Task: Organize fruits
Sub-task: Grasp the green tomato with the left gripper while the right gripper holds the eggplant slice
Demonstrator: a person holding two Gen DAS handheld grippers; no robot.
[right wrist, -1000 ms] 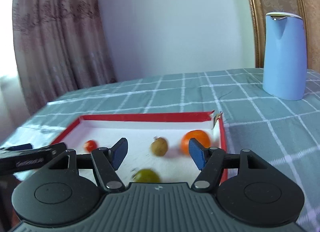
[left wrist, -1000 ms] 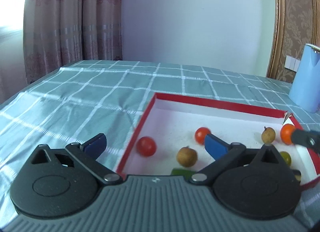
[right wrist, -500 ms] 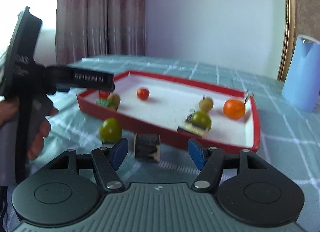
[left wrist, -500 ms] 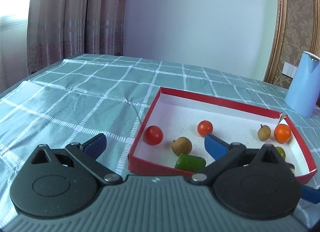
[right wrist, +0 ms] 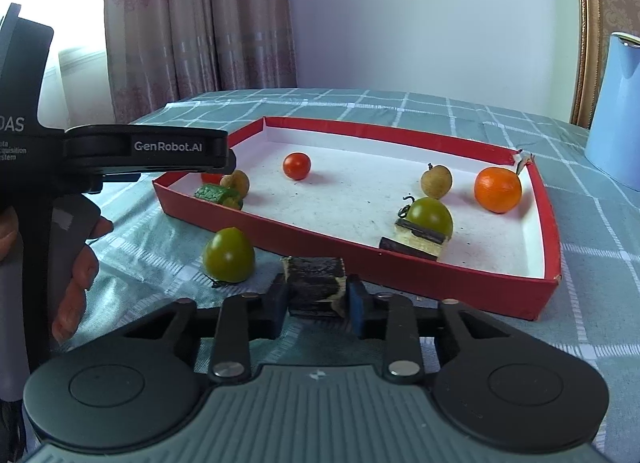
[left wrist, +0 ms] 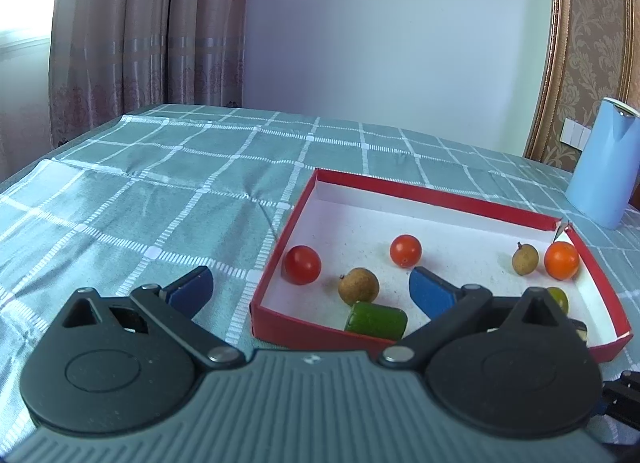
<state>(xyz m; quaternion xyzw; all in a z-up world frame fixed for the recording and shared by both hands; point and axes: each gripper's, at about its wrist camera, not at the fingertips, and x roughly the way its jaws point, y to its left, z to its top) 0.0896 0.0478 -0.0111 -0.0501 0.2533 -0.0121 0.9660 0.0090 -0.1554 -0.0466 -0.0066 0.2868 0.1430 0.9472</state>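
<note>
A red box lid [right wrist: 546,215] with a white floor holds two red tomatoes [right wrist: 297,166], two brown longans [right wrist: 436,182], an orange [right wrist: 498,189], a green fruit [right wrist: 430,215], a green piece [right wrist: 218,194] and a dark layered block [right wrist: 418,241]. My right gripper [right wrist: 314,295] is shut on a dark cake-like block [right wrist: 314,277] on the cloth just before the lid's near wall. A green fruit [right wrist: 228,255] lies on the cloth to its left. My left gripper [left wrist: 310,289] is open and empty over the lid's [left wrist: 264,319] near left corner.
A light blue jug [right wrist: 618,111] stands on the checked green tablecloth [left wrist: 140,199] at the right, beyond the lid. The left hand-held gripper body [right wrist: 120,149] and the person's hand fill the left of the right wrist view. Curtains and wall lie behind.
My right gripper has pulled back out of the lid, dropped to the cloth and shut on the dark block. My left gripper has risen and backed off a little, still open.
</note>
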